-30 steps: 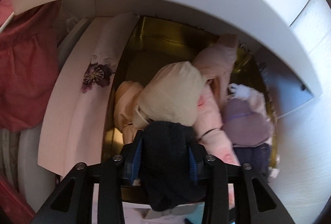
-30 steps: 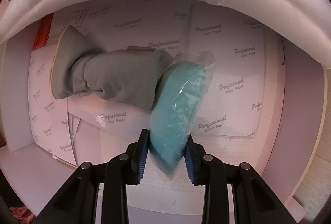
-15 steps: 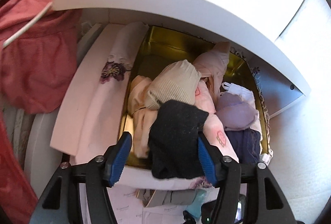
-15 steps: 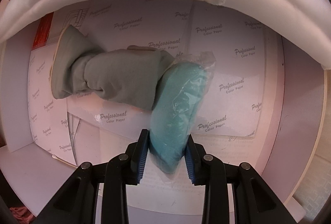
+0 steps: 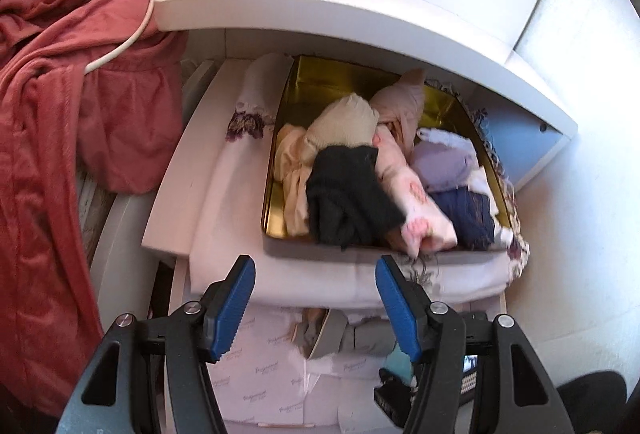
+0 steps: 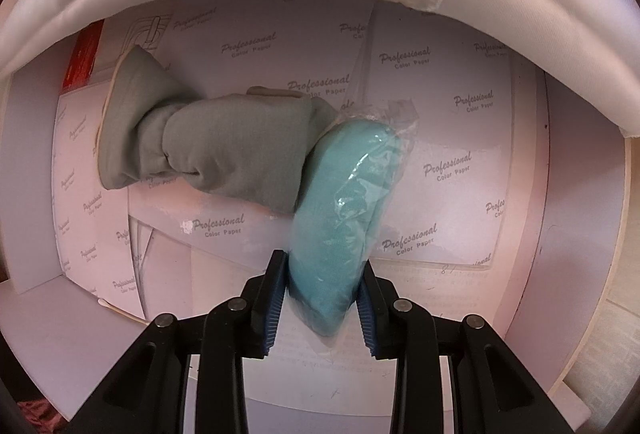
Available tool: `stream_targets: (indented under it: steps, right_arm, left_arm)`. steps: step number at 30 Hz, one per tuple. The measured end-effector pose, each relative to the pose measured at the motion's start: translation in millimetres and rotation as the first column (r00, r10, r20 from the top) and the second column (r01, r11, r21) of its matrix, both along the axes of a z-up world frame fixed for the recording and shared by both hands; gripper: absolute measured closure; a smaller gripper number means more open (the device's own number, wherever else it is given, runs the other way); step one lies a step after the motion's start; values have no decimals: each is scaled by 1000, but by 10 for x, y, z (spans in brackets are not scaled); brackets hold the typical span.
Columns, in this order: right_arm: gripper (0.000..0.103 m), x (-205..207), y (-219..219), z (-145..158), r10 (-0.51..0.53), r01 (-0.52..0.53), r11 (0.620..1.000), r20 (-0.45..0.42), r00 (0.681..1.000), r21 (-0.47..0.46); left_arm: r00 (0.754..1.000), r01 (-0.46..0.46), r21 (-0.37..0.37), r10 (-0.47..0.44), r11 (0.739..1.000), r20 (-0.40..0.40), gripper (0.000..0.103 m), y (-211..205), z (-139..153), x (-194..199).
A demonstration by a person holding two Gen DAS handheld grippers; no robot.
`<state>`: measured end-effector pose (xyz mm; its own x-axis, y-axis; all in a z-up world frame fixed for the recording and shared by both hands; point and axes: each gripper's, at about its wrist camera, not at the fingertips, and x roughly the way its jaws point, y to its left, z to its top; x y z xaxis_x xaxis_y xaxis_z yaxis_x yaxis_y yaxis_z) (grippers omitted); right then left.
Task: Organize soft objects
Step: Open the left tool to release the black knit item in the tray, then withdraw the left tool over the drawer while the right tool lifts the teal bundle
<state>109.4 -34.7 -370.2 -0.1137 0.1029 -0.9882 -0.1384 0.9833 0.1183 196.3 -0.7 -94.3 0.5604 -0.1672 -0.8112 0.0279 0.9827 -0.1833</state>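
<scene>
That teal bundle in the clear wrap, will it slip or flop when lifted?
The teal bundle probably sags: only its near end sits between the right gripper pads. Its glossy film looks slippery. It dents under the pads, so likely soft and light.

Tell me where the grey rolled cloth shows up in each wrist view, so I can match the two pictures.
Left wrist: the grey rolled cloth sits low centre, partly hidden, on the printed paper below the gold tin.
Right wrist: it lies left of centre, touching the turquoise bagged bundle.
Shared landmark: the "Professional Color Paper" sheets beneath it.
</scene>
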Motion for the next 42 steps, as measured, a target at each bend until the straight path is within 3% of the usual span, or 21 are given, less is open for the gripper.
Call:
stream_targets:
  steps: [12, 30, 39, 42]
  right_arm:
    - [70, -45, 55, 5, 8, -8, 1000, 6, 1000, -8]
    - [69, -11, 46, -3, 5, -5, 1000, -2, 1000, -10]
    - [72, -35, 91, 13, 18, -18, 1000, 3, 1000, -9]
    - [73, -48, 94, 23, 21, -21, 1000, 8, 1000, -7]
  left_arm:
    - [999, 22, 35, -21, 999, -36, 40, -74, -243, -401]
    - [997, 47, 68, -42, 997, -71, 40, -124, -482, -460]
    - [988, 44, 99, -28, 994, -152, 40, -88, -809, -443]
    - [974, 44, 97, -21, 994, -226, 40, -66, -1011, -422]
